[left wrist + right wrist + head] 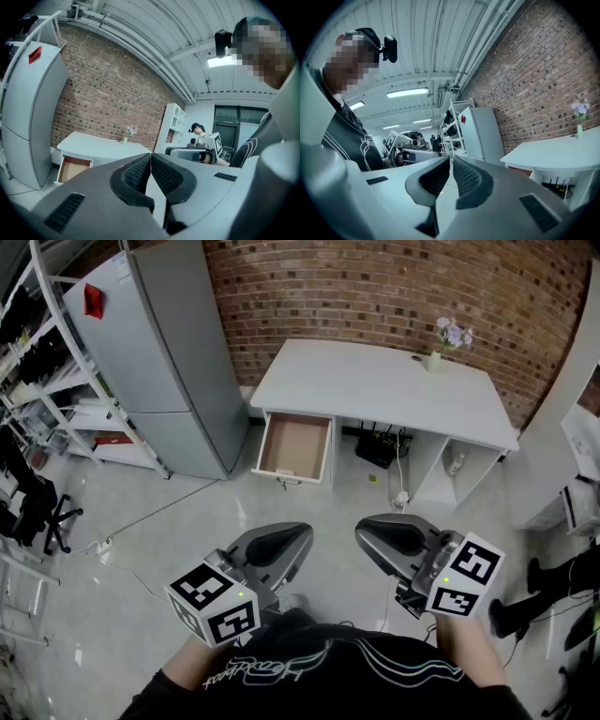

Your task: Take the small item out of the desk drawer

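The white desk (pixel 375 385) stands against the brick wall, well ahead of me. Its left drawer (pixel 295 446) is pulled open and shows a brown bottom; from this distance I make out no small item in it. My left gripper (pixel 302 532) and right gripper (pixel 364 531) hover side by side near my body, far short of the desk, tips turned toward each other. Both are shut with nothing between the jaws. In the left gripper view the pads (pixel 140 171) meet at the tip, with the drawer (pixel 72 168) low at the left. The right gripper view shows its pads (pixel 466 178) closed too.
A grey fridge (pixel 159 352) stands left of the desk, with a white shelf rack (pixel 47 381) beyond it. A small vase of flowers (pixel 433 357) sits on the desktop. Cables and a black box (pixel 380 451) lie under the desk. A black chair (pixel 37 502) is at the far left.
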The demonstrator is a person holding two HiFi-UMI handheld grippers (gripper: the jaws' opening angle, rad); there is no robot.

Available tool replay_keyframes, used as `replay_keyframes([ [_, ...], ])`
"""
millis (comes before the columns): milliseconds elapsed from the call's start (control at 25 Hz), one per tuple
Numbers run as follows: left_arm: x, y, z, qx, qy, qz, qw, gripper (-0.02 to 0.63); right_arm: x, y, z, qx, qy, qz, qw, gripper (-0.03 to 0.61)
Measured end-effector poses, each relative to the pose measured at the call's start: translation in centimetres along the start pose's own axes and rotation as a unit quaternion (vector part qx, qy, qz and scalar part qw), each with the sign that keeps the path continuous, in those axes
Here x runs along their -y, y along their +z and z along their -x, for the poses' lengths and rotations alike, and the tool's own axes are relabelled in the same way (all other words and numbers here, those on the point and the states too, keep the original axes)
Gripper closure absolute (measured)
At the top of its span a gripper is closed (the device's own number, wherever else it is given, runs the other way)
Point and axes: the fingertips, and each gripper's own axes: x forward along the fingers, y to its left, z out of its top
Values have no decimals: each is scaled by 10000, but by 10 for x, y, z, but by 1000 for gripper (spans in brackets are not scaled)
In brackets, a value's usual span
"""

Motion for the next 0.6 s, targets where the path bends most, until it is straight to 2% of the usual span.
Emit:
replay_keyframes([
  [320, -30, -11, -11, -125, 125, 128, 9998, 592, 25, -15, -3, -57, -203, -104, 9997, 522],
  [600, -70, -32, -42, -283, 145, 389, 9987, 592, 72, -45, -7, -101, -466, -326, 9983, 522],
])
